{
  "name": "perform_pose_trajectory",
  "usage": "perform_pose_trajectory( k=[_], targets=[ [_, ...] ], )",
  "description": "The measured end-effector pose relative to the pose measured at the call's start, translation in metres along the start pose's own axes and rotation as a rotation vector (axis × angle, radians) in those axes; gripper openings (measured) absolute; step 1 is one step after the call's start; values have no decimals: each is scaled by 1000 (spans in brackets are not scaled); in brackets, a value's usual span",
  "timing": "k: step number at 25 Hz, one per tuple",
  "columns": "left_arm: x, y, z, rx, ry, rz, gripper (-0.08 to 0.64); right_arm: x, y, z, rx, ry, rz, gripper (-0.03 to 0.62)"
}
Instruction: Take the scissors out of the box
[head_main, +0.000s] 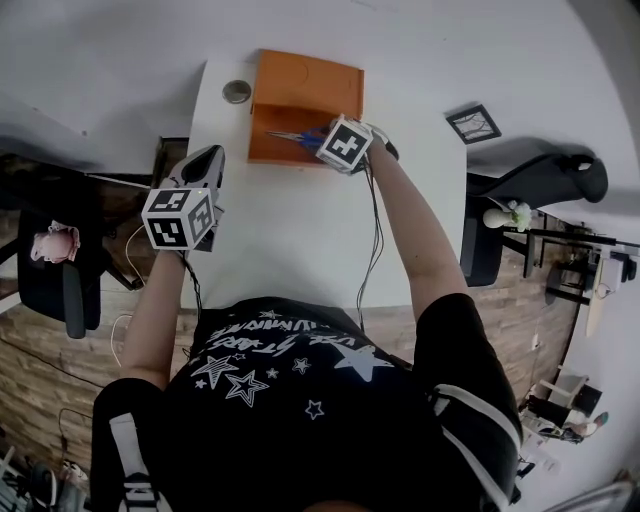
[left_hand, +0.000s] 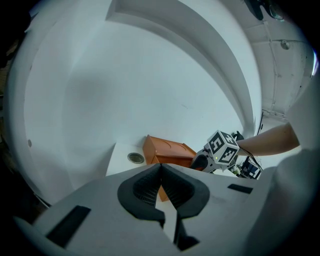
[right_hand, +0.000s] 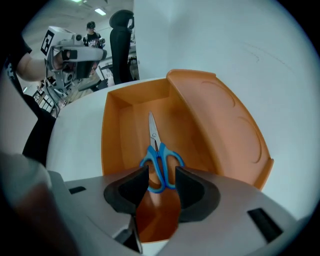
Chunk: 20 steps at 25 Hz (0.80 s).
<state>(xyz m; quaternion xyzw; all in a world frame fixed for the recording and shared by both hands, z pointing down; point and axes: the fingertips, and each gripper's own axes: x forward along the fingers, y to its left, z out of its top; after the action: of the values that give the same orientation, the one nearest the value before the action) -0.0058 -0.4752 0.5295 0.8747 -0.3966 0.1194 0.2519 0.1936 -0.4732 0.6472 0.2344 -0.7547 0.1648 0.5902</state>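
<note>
An orange box (head_main: 300, 100) with its lid folded back stands at the far side of the white table (head_main: 290, 240). Inside it lie blue-handled scissors (right_hand: 157, 155), blades pointing away from my right gripper (right_hand: 161, 182). That gripper is open, its jaws just short of the handles, one on either side, over the box's near end. From the head view the scissors (head_main: 292, 136) lie along the box's front, beside the right gripper (head_main: 320, 141). My left gripper (head_main: 207, 157) hovers above the table's left edge, shut (left_hand: 161, 180) and empty, looking toward the box (left_hand: 167, 152).
A round metal disc (head_main: 237, 91) sits on the table left of the box. Black chairs stand at the left (head_main: 60, 280) and right (head_main: 540, 180) of the table. A small framed picture (head_main: 473, 123) lies to the right.
</note>
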Motion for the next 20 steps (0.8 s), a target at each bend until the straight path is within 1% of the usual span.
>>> perform_pose_trajectory(
  k=[2, 4, 8, 9, 11, 13, 15, 18, 20],
  targets=[
    [0, 2, -2, -9, 1, 4, 18, 5, 2, -9, -7, 52, 10, 183],
    [0, 3, -3, -17, 1, 6, 18, 5, -2, -10, -22, 87, -15, 183],
    [-1, 6, -4, -28, 1, 9, 18, 4, -11, -4, -69, 111, -63, 169],
    [-1, 7, -4, -31, 1, 11, 18, 5, -11, -4, -71, 120, -55, 166],
    [0, 9, -4, -34, 1, 13, 18, 9, -4, -6, -49, 133, 1, 164],
    [-1, 9, -5, -36, 2, 14, 18, 14, 2, 2, -42, 101, 55, 164],
    [-1, 8, -5, -39, -3, 9, 18, 14, -4, 4, -51, 101, 45, 164],
    [-1, 6, -5, -45, -8, 3, 18, 10, -9, -3, -50, 145, 23, 163],
    [-1, 6, -7, -43, 0, 10, 18, 10, -11, -1, -55, 139, 17, 158]
  ],
)
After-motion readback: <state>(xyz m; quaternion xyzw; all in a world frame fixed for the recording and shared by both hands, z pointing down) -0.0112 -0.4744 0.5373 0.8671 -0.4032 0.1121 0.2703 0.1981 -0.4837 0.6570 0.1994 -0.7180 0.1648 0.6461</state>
